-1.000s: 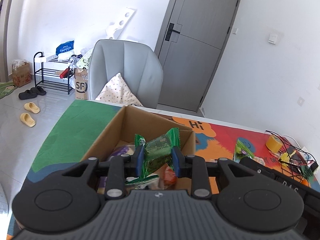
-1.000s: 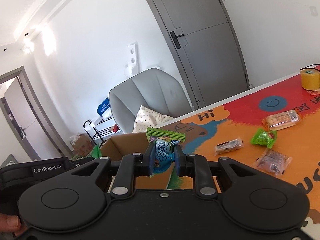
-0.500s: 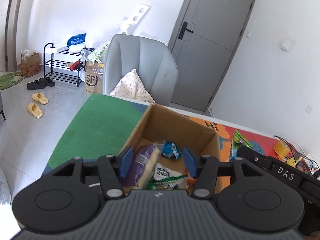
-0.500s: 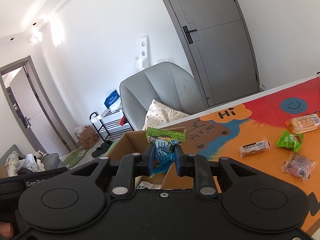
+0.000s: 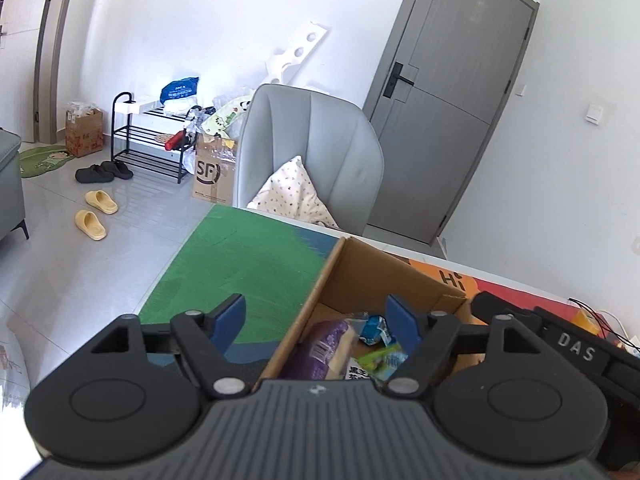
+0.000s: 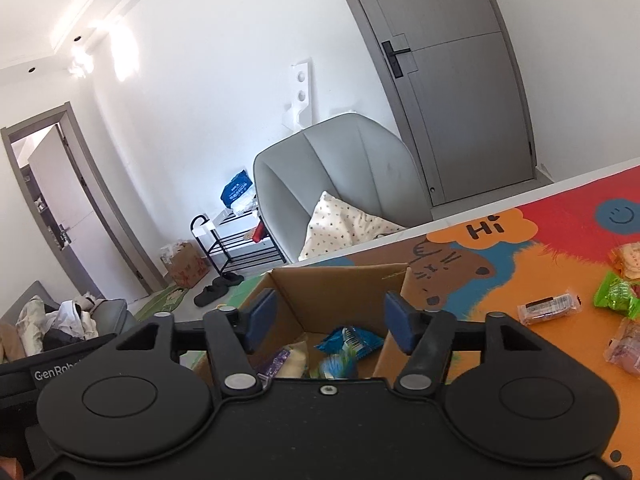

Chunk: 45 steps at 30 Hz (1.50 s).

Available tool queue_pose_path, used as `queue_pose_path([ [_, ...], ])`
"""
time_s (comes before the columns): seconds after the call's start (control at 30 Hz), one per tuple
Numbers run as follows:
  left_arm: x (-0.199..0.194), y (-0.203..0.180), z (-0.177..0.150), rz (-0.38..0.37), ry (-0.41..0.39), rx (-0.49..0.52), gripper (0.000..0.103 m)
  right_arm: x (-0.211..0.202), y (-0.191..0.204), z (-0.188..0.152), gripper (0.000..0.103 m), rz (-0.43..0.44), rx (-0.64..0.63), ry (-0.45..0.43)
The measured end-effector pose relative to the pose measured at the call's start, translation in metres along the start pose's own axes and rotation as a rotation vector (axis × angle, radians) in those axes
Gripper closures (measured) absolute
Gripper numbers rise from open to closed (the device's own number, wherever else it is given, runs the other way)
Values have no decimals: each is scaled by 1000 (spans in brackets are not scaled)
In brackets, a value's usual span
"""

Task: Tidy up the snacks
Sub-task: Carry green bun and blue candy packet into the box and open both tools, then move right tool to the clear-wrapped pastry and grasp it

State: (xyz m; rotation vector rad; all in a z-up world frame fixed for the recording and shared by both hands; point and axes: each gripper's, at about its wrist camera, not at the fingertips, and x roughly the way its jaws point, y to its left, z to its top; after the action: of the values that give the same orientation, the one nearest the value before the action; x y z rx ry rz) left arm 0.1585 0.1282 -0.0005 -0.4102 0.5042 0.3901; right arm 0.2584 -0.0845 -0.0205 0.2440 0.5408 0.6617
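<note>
Both grippers have let go since a second ago: the green packet that sat in the left gripper [image 5: 316,318] and the blue-green one in the right gripper [image 6: 330,316] are no longer pinched, and each pair of jaws is now spread wide with nothing between them, hovering over the cardboard box [image 5: 372,276]. Inside the box lie a purple-wrapped snack [image 5: 316,346], a small blue packet [image 6: 352,342] and a green-and-white packet [image 5: 380,362], piled loosely toward the near side. More snacks wait on the colourful worktop [image 6: 500,276] to the right of the box: a clear-wrapped bar [image 6: 548,306], a green packet [image 6: 616,294], an orange packet [image 6: 628,258] and a pinkish one [image 6: 626,346]. The likely trouble from here is crowding. The two grippers hang close together above one opening, so a turn toward the loose snacks could knock one against the other or catch the box's thin wall and shove it along the mat. The slippery wrappers may also slide away from jaws that close off-centre.
</note>
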Motion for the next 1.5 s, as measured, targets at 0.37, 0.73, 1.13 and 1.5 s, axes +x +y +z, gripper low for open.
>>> queue_pose_path([
  [0.37, 2, -30, -9, -12, -3, 42, 19, -31, -39, -2, 20, -116, 43, -16],
  [0.73, 4, -76, -26, -68, 26, 97, 19, -64, -87, -5, 13, -209, 92, -34],
  [1.13, 5, -131, -46, -160, 70, 191, 19, -89, -136, -11, 13, -282, 144, -38],
  [1.5, 18, -168, -60, -171, 87, 247, 19, -89, -172, -18, 13, -300, 171, -19],
])
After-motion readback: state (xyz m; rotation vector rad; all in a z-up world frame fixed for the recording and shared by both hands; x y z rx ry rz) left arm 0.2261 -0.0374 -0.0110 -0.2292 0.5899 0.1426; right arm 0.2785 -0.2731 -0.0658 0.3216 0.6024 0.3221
